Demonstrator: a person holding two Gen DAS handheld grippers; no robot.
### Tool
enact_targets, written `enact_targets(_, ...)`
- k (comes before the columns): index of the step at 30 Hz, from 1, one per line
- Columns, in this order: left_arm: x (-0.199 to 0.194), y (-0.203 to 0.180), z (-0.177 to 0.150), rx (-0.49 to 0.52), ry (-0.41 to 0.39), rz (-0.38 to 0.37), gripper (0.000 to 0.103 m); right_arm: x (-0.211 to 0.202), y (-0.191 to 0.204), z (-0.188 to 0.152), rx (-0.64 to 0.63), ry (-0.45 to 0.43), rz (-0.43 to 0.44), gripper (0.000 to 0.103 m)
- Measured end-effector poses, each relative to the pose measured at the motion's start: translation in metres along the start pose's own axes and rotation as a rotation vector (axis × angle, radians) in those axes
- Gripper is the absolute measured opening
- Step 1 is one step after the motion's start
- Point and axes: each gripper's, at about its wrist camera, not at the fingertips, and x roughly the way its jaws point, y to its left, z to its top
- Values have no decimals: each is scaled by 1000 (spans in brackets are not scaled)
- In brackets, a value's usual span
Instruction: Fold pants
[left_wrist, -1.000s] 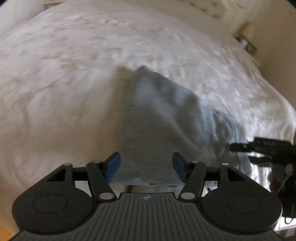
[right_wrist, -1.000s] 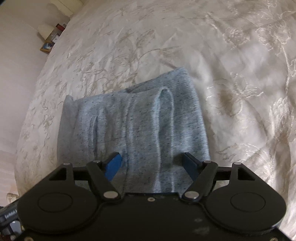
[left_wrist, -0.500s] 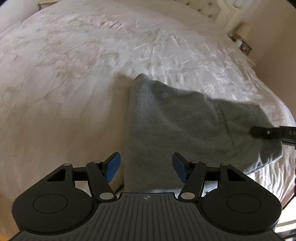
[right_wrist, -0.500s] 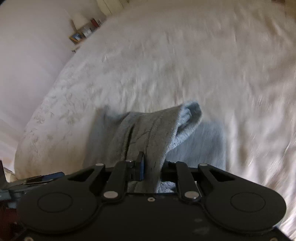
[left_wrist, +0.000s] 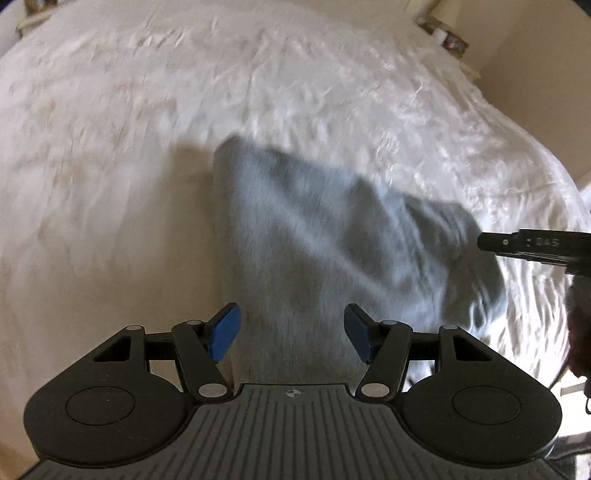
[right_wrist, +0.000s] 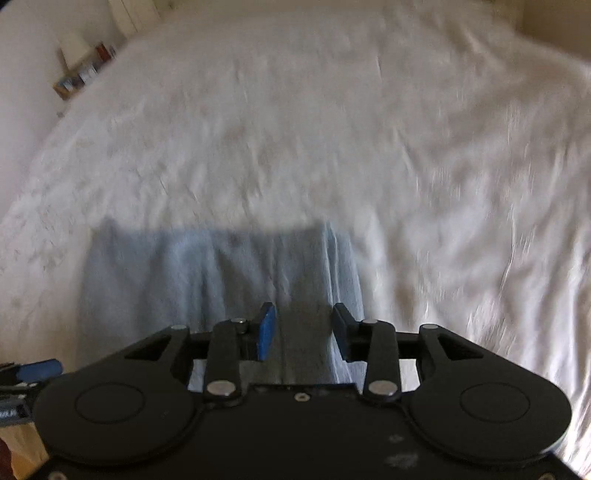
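Note:
The grey pants (left_wrist: 314, 240) lie folded into a compact bundle on the white bed; they also show in the right wrist view (right_wrist: 207, 280). My left gripper (left_wrist: 291, 334) is open and empty, just above the near end of the bundle. My right gripper (right_wrist: 303, 330) is part open over the bundle's right side, with cloth below the gap but not pinched. The right gripper's tip also shows at the right edge of the left wrist view (left_wrist: 532, 245), beside the bundle's far right corner. Both views are motion blurred.
The white embroidered bedspread (left_wrist: 184, 92) fills both views. A nightstand with small items (left_wrist: 447, 35) stands at the far right. A low shelf with books (right_wrist: 81, 74) stands by the wall at the far left.
My right gripper shut on a lifted fold of the pants half a second ago; now its jaws have opened and the cloth lies flat. My left gripper stayed open and shifted slightly.

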Motion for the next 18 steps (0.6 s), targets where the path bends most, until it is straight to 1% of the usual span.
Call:
enact_targets(2, 4, -1, 16, 16, -16, 6, 60, -6, 5, 7, -2, -23, 58, 38)
enact_targets(4, 16, -2, 32, 15, -23, 7, 60, 1, 17, 12, -10, -15, 106, 38)
enact_targets(5, 23, -2, 41, 13, -23, 13, 60, 9, 26, 13, -20, -8, 111, 38)
enact_targets(8, 42, -4, 63, 25, -30, 40, 60, 27, 44, 18, -44, 19, 115, 37)
enact_targets(11, 65, -1, 79, 35, -3, 88, 60, 45, 54, 21, -53, 57, 110, 36)
enact_targets(13, 81, 6, 87, 19, 33, 118, 60, 62, 53, 21, -59, 91, 70, 33)
enact_targets(14, 87, 11, 90, 6, 50, 129, 60, 68, 50, 21, -57, 106, 58, 28)
enact_targets(16, 98, 20, 94, -29, 82, 138, 60, 79, 40, 22, -52, 145, 50, 24)
enact_targets(18, 108, 27, 97, -50, 107, 148, 62, 87, 38, 24, -66, 161, 52, 23)
